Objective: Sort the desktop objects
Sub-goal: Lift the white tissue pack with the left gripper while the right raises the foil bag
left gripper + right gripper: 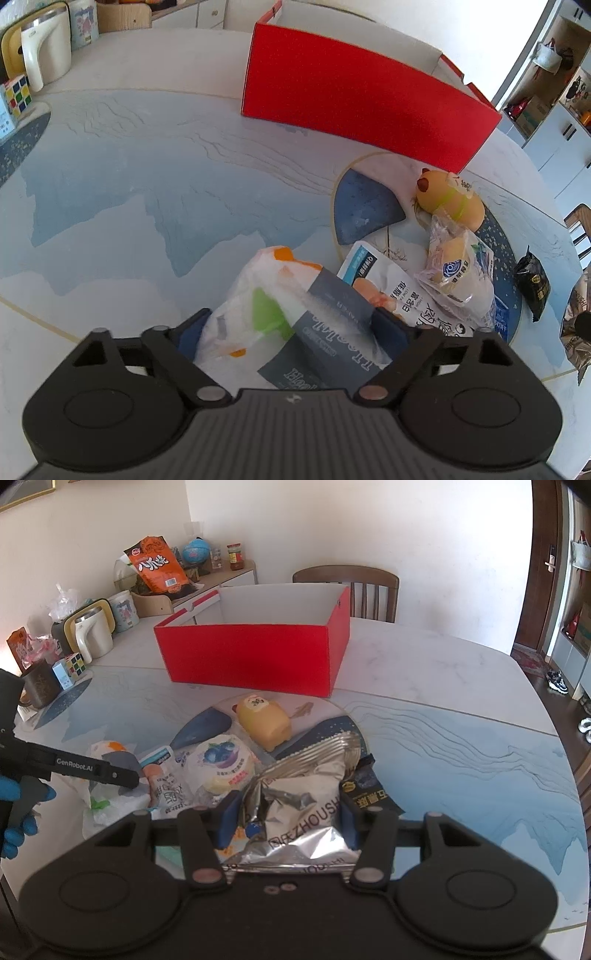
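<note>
A silver foil bag (303, 812) is clamped between the pads of the right gripper (290, 821), nearer the camera than the red box (251, 653). A tissue pack (291, 321) lies between the fingers of the left gripper (291, 332); whether it is pressed cannot be told. A yellow toy (264, 720) is located just in front of the red box.

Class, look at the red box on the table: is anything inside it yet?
Apparently empty: the red box shows only bare white inner walls; its floor is hidden.
</note>
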